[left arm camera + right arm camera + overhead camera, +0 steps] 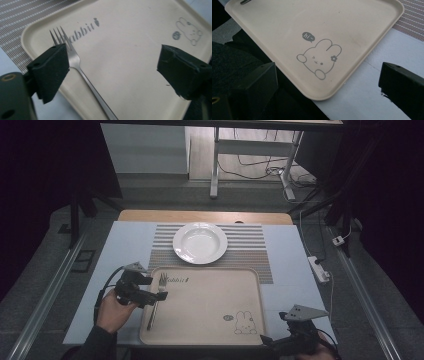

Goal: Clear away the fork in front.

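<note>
A silver fork (155,301) lies along the left side of a beige tray (210,320) printed with a rabbit. My left gripper (156,296) hovers over the fork's neck, held from the tray's left edge. In the left gripper view this gripper (115,60) stands open, and the fork (75,60) runs just inside the left jaw, tines pointing away. My right gripper (270,340) sits off the tray's near right corner. In the right gripper view it (328,75) is open and holds nothing, with the tray corner (352,30) and rabbit drawing (319,58) ahead.
A white deep plate (200,242) rests on a striped placemat (250,252) beyond the tray, on a pale blue table cover (290,270). A power strip (318,269) and cables lie on the floor at the right. Table legs stand farther back.
</note>
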The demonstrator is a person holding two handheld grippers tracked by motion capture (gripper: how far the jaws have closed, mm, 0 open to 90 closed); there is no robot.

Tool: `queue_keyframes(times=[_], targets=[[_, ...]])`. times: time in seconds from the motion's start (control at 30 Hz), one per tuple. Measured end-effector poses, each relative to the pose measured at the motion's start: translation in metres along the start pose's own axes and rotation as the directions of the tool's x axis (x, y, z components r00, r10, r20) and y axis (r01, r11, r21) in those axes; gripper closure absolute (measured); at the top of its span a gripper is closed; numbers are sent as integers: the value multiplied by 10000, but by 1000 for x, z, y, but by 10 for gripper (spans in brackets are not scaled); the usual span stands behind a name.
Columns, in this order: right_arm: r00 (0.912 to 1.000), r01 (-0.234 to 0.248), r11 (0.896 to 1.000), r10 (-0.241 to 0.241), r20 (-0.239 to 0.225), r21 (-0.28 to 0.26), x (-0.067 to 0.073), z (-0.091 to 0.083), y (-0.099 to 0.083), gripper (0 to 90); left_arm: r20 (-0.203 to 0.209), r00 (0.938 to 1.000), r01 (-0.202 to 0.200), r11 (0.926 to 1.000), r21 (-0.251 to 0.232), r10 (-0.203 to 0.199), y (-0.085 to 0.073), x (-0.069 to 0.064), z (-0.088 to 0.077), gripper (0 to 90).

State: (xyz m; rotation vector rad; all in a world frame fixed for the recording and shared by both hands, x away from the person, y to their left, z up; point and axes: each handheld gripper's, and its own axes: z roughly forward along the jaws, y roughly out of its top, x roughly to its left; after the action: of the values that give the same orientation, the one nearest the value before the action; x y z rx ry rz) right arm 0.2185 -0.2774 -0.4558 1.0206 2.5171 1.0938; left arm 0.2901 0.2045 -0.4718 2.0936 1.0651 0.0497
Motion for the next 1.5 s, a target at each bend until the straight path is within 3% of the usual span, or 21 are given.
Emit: queue_keyframes(times=[0.43, 0.87, 1.13, 1.33, 1.5], targets=[[9999, -120, 9999, 120, -64, 5, -1, 0, 0, 21, -51, 9981, 604, 9933, -983, -612, -50, -8, -47, 41], [9999, -169, 9999, 169, -34, 12, -1, 0, 0, 21, -610, 9964, 504, 9899, -1328, -589, -88, -15, -76, 22], [9998, -202, 9998, 202, -34, 40, -1, 0, 0, 21, -677, 9952, 599, 9871, -1484, -706, -102, -15, -86, 14], [9998, -194, 9998, 195, -17, 70, -1, 1, 0, 21, -1049, 9918, 611, 9916, -1141, -732, -106, -18, -87, 4], [9998, -191, 9998, 191, -22, 97, -1, 1, 1, 21, -1245, 9888, 773, 9959, -467, -825, -106, -19, -85, 0]])
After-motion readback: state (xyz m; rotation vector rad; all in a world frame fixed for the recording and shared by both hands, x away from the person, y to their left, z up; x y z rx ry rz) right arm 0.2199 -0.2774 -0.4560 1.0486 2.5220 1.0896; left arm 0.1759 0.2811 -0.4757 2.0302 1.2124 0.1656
